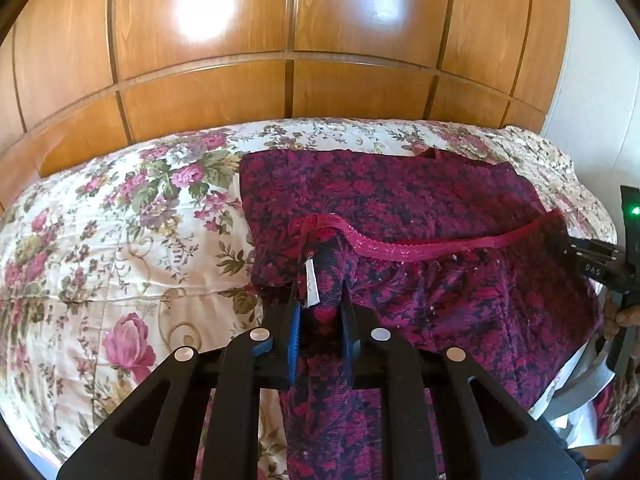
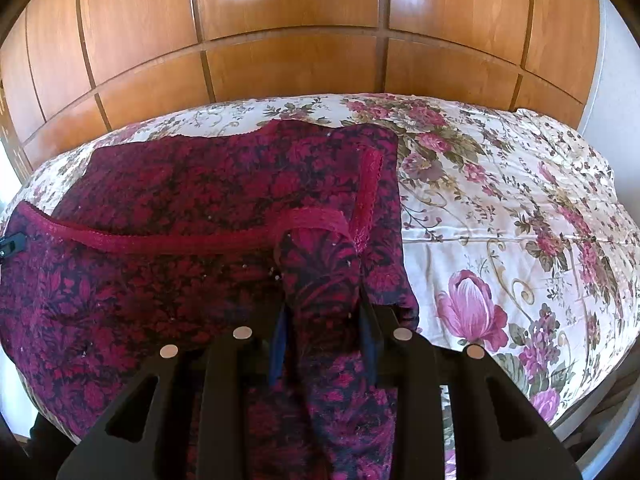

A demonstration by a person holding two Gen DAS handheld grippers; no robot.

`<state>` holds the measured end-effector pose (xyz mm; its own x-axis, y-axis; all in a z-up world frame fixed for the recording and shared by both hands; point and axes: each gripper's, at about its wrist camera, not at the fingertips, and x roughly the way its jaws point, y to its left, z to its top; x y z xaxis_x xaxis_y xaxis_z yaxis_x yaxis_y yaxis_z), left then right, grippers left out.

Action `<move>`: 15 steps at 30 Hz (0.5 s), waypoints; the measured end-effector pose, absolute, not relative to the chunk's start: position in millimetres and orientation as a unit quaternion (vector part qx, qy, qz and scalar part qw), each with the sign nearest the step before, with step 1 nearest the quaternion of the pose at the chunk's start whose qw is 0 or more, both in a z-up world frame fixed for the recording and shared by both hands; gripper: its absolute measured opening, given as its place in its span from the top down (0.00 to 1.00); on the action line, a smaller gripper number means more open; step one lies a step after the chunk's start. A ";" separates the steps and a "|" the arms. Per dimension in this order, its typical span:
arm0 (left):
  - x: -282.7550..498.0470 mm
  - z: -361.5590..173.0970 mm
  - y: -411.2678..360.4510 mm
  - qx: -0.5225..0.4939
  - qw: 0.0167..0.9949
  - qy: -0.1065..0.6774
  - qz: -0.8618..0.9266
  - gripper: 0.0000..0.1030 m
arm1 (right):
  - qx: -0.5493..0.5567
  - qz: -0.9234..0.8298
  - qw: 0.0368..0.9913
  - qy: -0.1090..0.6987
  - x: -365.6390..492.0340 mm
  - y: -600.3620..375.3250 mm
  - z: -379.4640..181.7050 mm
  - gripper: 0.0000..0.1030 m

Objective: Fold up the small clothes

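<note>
While its blue-padded fingers press together on a bunched fold of cloth at the lower middle of the left wrist view, the left gripper (image 1: 320,320) pinches the dark red and purple floral garment (image 1: 420,208) beside a small white label (image 1: 311,283) sewn near its red lace trim (image 1: 400,250). At the lower middle of the right wrist view, the right gripper (image 2: 324,320) likewise pinches a fold of the same garment (image 2: 180,184), with the cloth pulled up into a ridge between its fingers, just below the lace trim (image 2: 180,240). From both grips the garment spreads across the centre of each frame, lying on a cream bedspread (image 1: 100,260) printed with pink roses. Along the top of both views, behind the bed, runs a glossy wooden panelled wall (image 1: 320,40). At the right edge of the left wrist view, the right gripper's black body shows a green light (image 1: 635,211).
</note>
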<state>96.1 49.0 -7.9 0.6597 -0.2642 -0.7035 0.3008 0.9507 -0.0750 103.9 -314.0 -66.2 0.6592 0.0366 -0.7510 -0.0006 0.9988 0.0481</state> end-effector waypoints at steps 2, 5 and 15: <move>95.6 -6.6 52.5 0.012 0.911 0.382 -0.158 0.78 | 0.023 0.009 0.910 0.413 104.1 -314.6 -66.3 0.69; 91.1 -1.4 61.6 -0.007 0.915 0.370 -0.163 0.55 | 0.037 0.007 0.910 0.414 103.5 -318.4 -65.1 0.63; 84.4 4.3 84.4 -0.053 0.910 0.360 -0.199 0.54 | 0.049 0.001 0.913 0.405 92.7 -325.8 -60.0 0.53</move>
